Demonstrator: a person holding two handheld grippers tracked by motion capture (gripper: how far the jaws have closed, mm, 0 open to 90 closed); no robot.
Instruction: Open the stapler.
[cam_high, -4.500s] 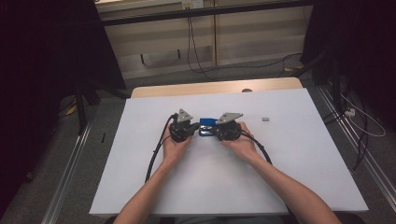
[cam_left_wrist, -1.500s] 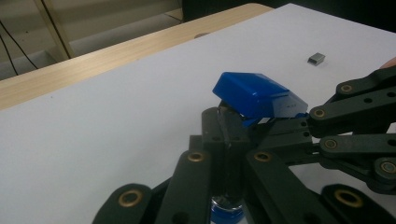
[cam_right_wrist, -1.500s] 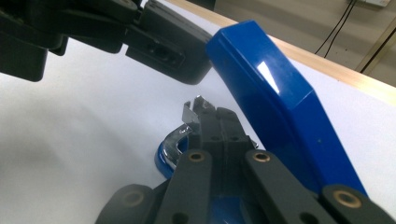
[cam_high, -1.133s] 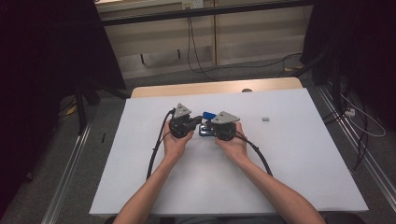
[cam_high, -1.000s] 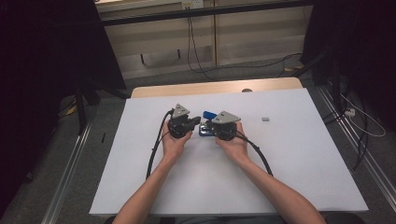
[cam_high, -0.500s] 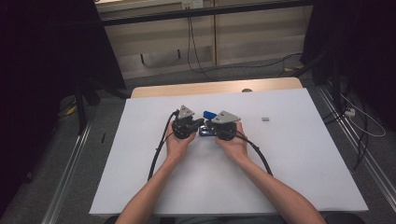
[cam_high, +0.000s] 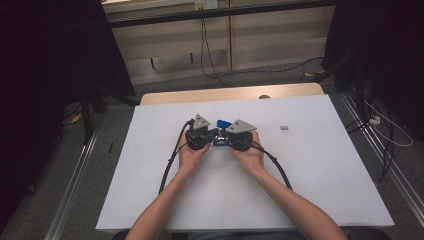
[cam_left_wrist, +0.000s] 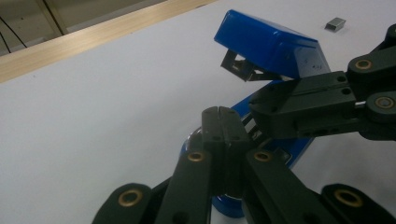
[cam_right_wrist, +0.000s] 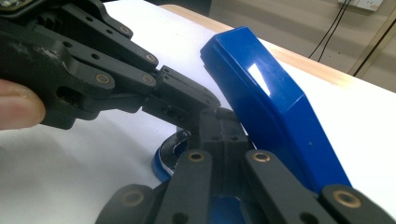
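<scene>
Across the middle of the room stood a table (cam_high: 150, 200) covered by a plain white sheet, with a strip of bare pale wood (cam_high: 200, 95) showing along its far edge. Beyond it ran a low wall of light panels with dark cables hanging down, and grey floor lay on both sides, dark at the outer edges of the high view.

Near the centre of the sheet lay a blue stapler (cam_high: 222, 123), between the two hand-held tools. Its top arm (cam_left_wrist: 271, 46) was swung up off the base (cam_left_wrist: 280, 149), so the stapler stood open. Its long axis ran roughly from the person toward the far edge of the table, the raised arm tilting up and away with its free end toward the wooden strip. A small grey staple block (cam_high: 284, 128) lay well apart on the sheet, toward the person's right.

The left gripper (cam_left_wrist: 222, 112) had its jaws pressed together, the tip sitting over the base of the stapler. The right gripper (cam_right_wrist: 218, 114) also had its jaws together, just beside the raised blue arm, and the two tips met over the opened stapler. Whether either tip pinched a part of it could not be told.
</scene>
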